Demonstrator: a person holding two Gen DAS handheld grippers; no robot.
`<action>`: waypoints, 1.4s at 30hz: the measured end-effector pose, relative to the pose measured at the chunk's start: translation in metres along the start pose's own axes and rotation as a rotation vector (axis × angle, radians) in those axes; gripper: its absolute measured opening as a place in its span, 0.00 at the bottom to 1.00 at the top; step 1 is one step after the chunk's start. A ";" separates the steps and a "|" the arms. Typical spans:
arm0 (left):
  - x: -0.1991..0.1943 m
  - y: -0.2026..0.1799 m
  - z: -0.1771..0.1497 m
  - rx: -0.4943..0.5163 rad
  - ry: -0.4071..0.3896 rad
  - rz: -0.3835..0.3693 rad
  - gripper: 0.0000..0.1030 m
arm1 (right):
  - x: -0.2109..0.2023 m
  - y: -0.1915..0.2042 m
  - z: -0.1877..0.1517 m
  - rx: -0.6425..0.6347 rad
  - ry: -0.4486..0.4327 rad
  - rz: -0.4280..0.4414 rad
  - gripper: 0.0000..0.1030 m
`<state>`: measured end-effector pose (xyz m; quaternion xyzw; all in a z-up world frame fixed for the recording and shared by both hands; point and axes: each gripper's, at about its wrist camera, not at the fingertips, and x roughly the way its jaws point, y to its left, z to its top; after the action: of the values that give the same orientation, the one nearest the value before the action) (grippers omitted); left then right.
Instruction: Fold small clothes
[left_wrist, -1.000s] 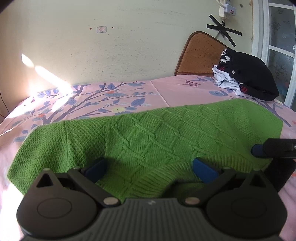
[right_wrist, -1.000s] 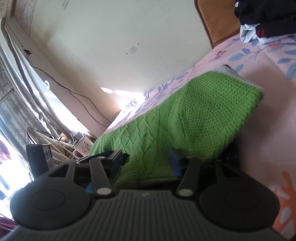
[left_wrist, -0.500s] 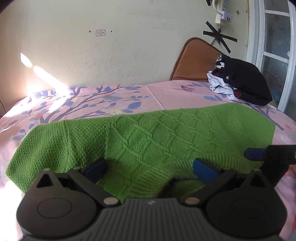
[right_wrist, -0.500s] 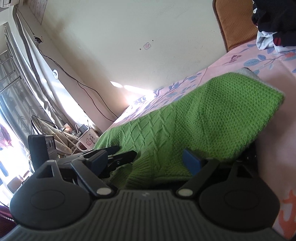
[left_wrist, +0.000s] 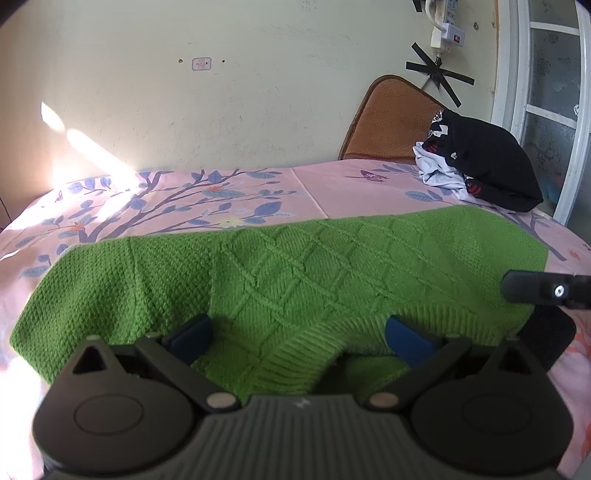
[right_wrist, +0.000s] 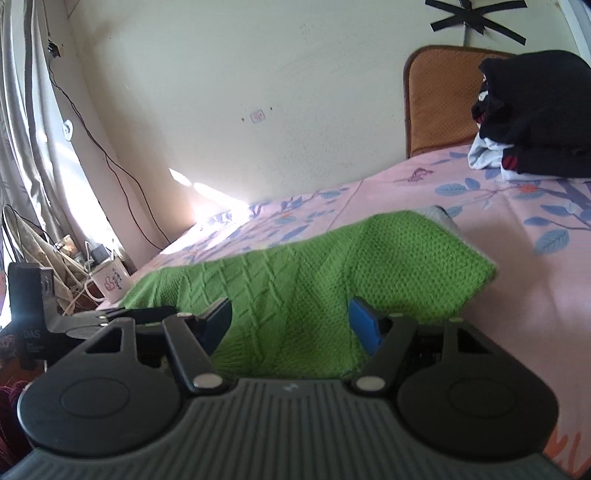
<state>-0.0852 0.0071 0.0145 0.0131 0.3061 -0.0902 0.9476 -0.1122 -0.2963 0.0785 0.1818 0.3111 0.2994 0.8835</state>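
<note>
One green sweater (left_wrist: 295, 266), two tongs (left_wrist: 297, 334)

You see pink floral bedsheet (left_wrist: 332, 184) under everything. Brown perforated cushion (left_wrist: 388, 122) leans against cream wall (left_wrist: 258, 92). Black tape cross (left_wrist: 439, 75) on wall, white power strip (left_wrist: 445, 26) above it. White mug (right_wrist: 110, 282) and curtain (right_wrist: 22, 129) beside bed.

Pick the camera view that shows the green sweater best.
Left wrist view: the green sweater spreads across the frame, both sleeves and ribbed neckline visible on the bedsheet. The right wrist view catches it obliquely, mostly one folded sleeve end.
</note>
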 end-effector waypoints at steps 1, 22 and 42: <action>0.000 0.000 0.000 0.002 0.001 0.001 1.00 | 0.004 -0.002 -0.004 0.000 0.016 -0.014 0.69; 0.003 -0.003 0.000 0.029 0.020 0.014 1.00 | 0.000 -0.019 -0.003 0.087 0.010 0.084 0.74; -0.001 0.006 0.001 -0.034 -0.005 -0.035 1.00 | 0.000 -0.022 -0.002 0.095 0.009 0.098 0.76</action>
<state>-0.0837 0.0134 0.0157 -0.0085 0.3052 -0.1014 0.9468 -0.1045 -0.3127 0.0653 0.2373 0.3195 0.3279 0.8568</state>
